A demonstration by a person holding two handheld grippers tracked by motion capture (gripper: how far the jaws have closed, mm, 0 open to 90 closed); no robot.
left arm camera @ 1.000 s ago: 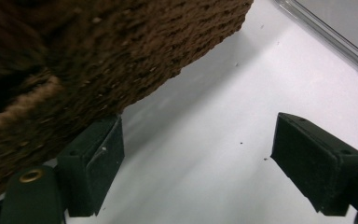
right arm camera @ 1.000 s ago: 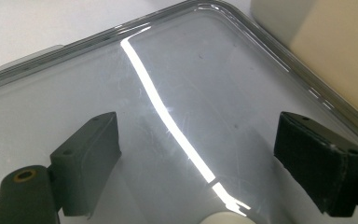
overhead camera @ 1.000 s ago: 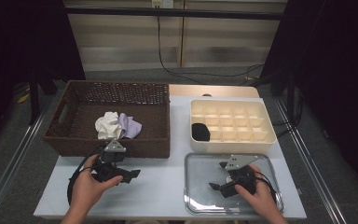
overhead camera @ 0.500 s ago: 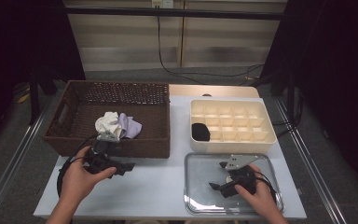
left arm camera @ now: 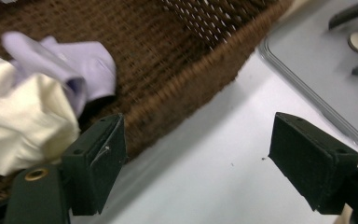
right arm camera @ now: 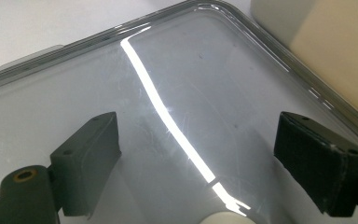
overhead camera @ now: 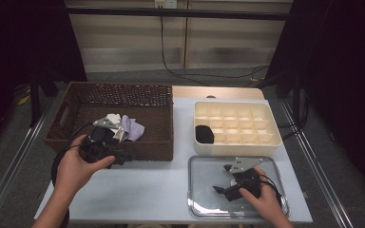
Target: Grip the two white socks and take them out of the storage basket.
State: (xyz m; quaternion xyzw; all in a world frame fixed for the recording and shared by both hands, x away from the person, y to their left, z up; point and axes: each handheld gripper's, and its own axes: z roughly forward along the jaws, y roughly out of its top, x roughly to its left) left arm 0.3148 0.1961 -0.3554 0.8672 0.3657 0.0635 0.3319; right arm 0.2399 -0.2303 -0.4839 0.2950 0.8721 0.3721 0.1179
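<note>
A white table [overhead camera: 138, 190] is seen from above, with a brown wicker basket [overhead camera: 123, 95] at the far left and a cream compartment box [overhead camera: 266, 137] at the far right. A cream cloth [left arm camera: 23, 116] and a lilac cloth [left arm camera: 70, 65] are bundled together inside the basket near its front wall. The left gripper [overhead camera: 123, 159] is held at that front wall, just right of the cloths; its jaws are spread wide, with nothing between them, one over the basket rim and the other above the bare table. A black item [overhead camera: 204, 134] is lodged in the near left compartment of the box. In front of the box, a clear shallow tray [overhead camera: 204, 199] is laid on the table. The right gripper [overhead camera: 221, 178] is held over the tray, its jaws likewise spread wide and empty.
</note>
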